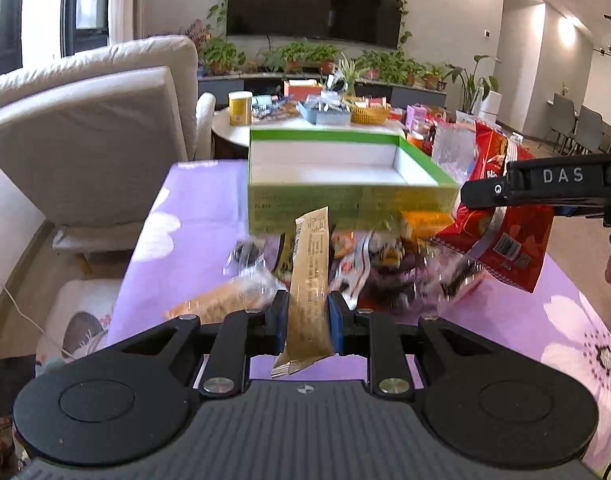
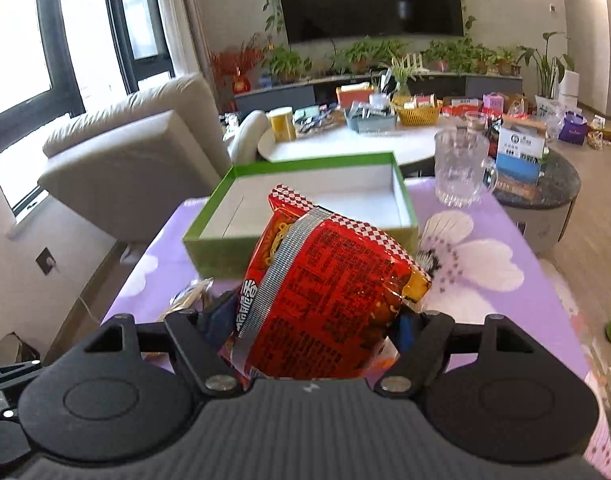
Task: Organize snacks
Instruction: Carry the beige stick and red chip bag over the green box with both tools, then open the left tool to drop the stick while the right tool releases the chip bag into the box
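My left gripper (image 1: 307, 320) is shut on a long tan snack bar (image 1: 309, 276) and holds it upright above a blurred pile of loose snack packets (image 1: 385, 264) on the purple flowered tablecloth (image 1: 193, 216). An open green box with a white inside (image 1: 329, 164) stands just beyond the pile. My right gripper (image 2: 313, 328) is shut on a red snack bag (image 2: 329, 292) and holds it in front of the same green box (image 2: 305, 196). The right gripper (image 1: 477, 192) with the red bag (image 1: 501, 240) also shows at the right of the left wrist view.
A clear glass mug (image 2: 459, 168) stands on the cloth right of the box. A beige armchair (image 1: 93, 132) is at the left. A round white table (image 2: 345, 140) with baskets and packets lies behind. A dark round side table (image 2: 545, 188) with boxes is at the right.
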The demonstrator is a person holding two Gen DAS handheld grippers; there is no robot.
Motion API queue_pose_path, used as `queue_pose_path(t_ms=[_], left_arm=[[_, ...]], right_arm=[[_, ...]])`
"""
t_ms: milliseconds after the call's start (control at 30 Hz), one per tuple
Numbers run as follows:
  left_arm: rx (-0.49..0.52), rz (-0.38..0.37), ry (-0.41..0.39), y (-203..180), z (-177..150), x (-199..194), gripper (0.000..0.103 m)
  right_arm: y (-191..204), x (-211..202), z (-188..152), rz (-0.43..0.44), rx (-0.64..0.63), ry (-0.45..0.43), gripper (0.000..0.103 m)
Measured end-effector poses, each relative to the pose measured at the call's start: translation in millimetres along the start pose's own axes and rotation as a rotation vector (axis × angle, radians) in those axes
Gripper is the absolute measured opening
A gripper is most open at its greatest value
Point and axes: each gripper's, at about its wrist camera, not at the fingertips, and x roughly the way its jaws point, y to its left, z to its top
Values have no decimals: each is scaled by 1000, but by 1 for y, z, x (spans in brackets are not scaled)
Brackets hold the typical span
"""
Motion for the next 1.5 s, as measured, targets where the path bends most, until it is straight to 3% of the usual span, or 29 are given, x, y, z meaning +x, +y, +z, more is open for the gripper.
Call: queue_pose_path(t_ms=[367,733,1100,1300,1500], left_arm=[[11,70,-129,-23,71,37,20],[-36,126,-78,-7,121,135,20],[-35,177,42,8,112,207,20],[-17,172,101,7,99,220,20],[-36,176,81,9,96,210,21]], right_arm=[[-22,35,47,-8,20,-54,76],[-32,90,78,-73,-12,-116,76],[-26,150,71,-107,-62,-44,76],[-21,159,53,-109,-91,39,76],[-19,157,43,-108,-92,109,76]])
